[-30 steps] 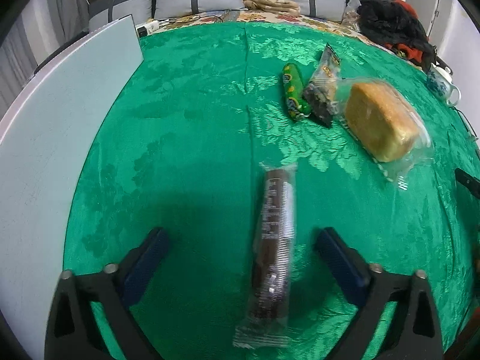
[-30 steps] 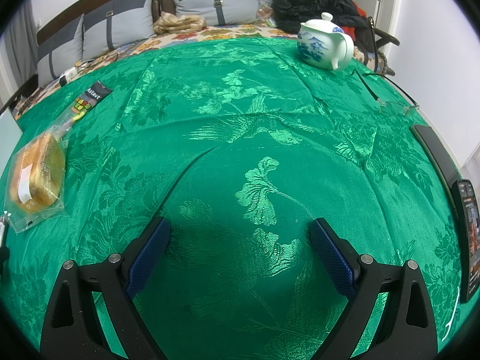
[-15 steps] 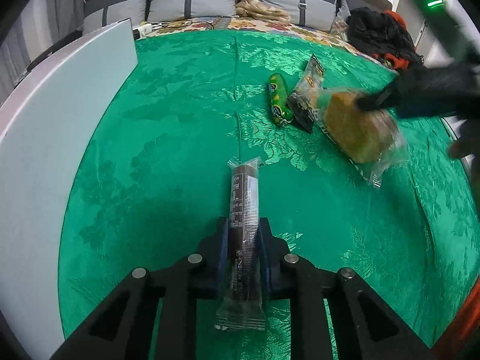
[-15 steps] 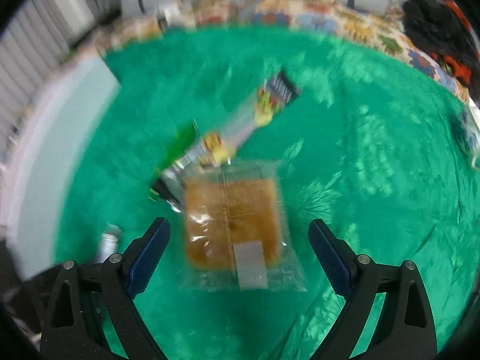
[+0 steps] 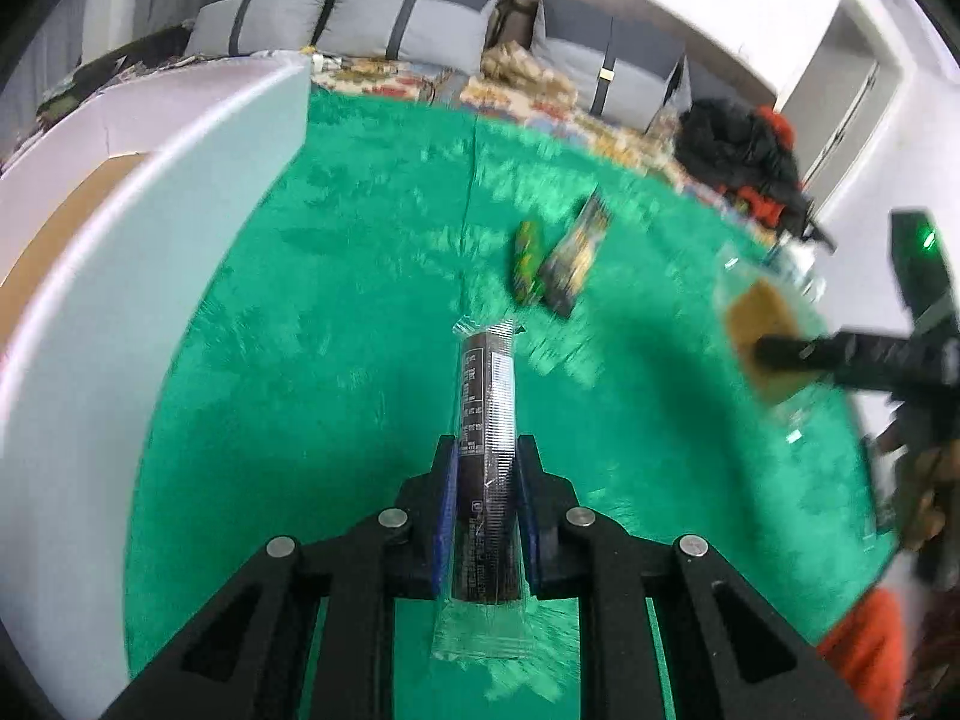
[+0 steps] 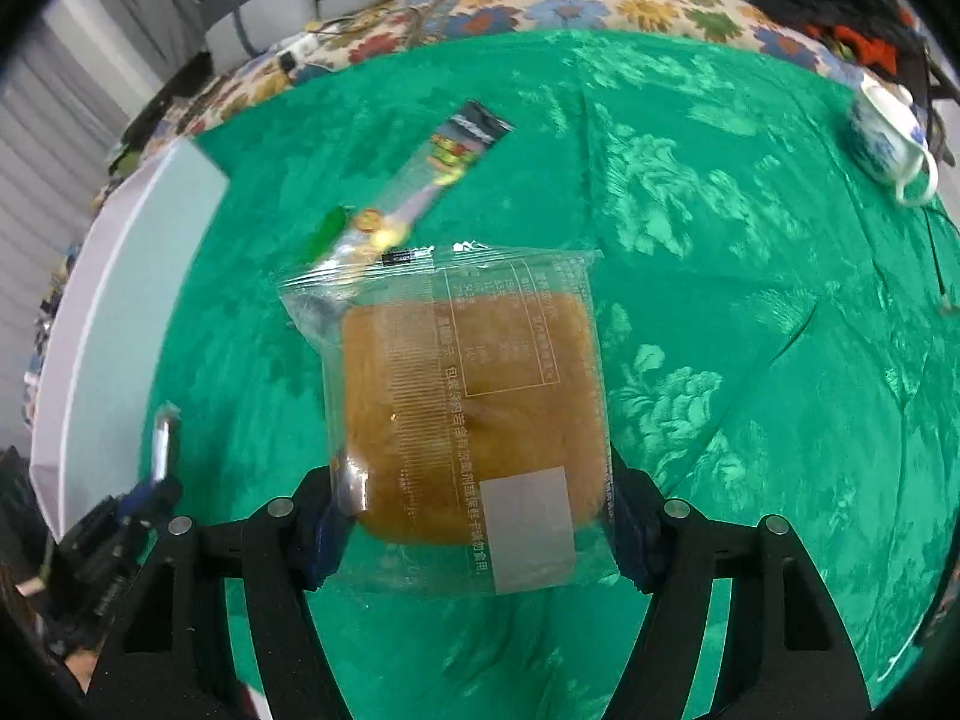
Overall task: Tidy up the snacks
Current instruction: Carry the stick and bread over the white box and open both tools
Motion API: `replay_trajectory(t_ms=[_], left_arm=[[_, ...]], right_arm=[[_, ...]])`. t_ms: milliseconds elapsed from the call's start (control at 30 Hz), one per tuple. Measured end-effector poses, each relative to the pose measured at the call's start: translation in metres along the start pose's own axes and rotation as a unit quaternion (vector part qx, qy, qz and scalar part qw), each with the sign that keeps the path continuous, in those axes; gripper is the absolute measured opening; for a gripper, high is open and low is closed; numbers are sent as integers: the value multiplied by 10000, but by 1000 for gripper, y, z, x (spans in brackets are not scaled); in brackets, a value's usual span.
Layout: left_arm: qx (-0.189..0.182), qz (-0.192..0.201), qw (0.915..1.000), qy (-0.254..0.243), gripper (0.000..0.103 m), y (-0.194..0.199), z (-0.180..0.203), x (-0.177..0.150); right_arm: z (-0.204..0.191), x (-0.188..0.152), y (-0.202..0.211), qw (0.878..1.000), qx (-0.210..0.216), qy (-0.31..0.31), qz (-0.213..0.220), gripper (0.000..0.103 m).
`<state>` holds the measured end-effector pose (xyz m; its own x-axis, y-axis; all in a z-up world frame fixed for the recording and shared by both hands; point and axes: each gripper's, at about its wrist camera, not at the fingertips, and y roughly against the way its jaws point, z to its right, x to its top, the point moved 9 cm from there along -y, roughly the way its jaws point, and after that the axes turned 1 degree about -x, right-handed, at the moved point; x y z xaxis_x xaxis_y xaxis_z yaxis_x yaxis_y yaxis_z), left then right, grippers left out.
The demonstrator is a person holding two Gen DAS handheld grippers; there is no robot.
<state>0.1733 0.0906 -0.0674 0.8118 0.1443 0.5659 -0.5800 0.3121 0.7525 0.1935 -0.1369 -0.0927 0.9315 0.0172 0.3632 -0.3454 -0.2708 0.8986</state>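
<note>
Both grippers have a snack right now. The left gripper (image 5: pixel 485 501) has its fingers (image 5: pixel 447 516) clenched on a long dark chocolate bar (image 5: pixel 487 450) in a clear wrapper, gripped around the middle so one end pokes forward over the green cloth (image 5: pixel 336 360) and the crimped tail hangs back toward the camera. The bar looks lifted off the bench, though I can't tell how far. The right gripper (image 6: pixel 474 531) is grasping a square brown cake (image 6: pixel 474 414) sealed in a clear bag with printed text and a white sticker; its blue fingers (image 6: pixel 324 540) press on the bag's two sides near the lower end. From the left camera you can see that cake (image 5: pixel 765 336) out to the right, blurry, with the other gripper's dark arm across it. Two snacks sit on the cloth further back: a small green packet (image 5: pixel 527 261) and, just beside it, a long dark packet (image 5: pixel 576 261) with a colourful print, the pair angled apart like a V. A white box (image 5: pixel 120 276) runs along the left side, and a blue-and-white teapot (image 6: pixel 888 132) sits at the far right.
</note>
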Motion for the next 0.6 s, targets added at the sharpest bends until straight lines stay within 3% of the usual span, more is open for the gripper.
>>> replay_trajectory(t_ms=[67, 133, 267, 400, 533, 567, 600], left_arm=[[-120, 229, 9996, 124, 17, 30, -5, 16], [-104, 470, 9986, 215, 17, 59, -19, 33], [302, 901, 9945, 444, 17, 116, -81, 65], [1159, 1009, 9859, 656, 17, 148, -164, 73], [1987, 912, 9711, 957, 18, 166, -241, 56], [2176, 868, 9665, 1046, 21, 168, -259, 49], [2261, 805, 9646, 1094, 33, 168, -270, 43]], right_arm=[[-25, 10, 13, 9996, 196, 187, 120, 73], [-78, 21, 32, 9965, 587, 501, 315, 73], [-195, 31, 67, 9804, 1452, 1187, 598, 73], [-313, 28, 78, 9592, 2125, 1766, 598, 73], [-401, 19, 54, 9470, 2273, 2198, 575, 74], [-412, 14, 43, 9462, 2265, 2254, 504, 75], [-422, 7, 34, 9466, 2234, 2284, 419, 76]])
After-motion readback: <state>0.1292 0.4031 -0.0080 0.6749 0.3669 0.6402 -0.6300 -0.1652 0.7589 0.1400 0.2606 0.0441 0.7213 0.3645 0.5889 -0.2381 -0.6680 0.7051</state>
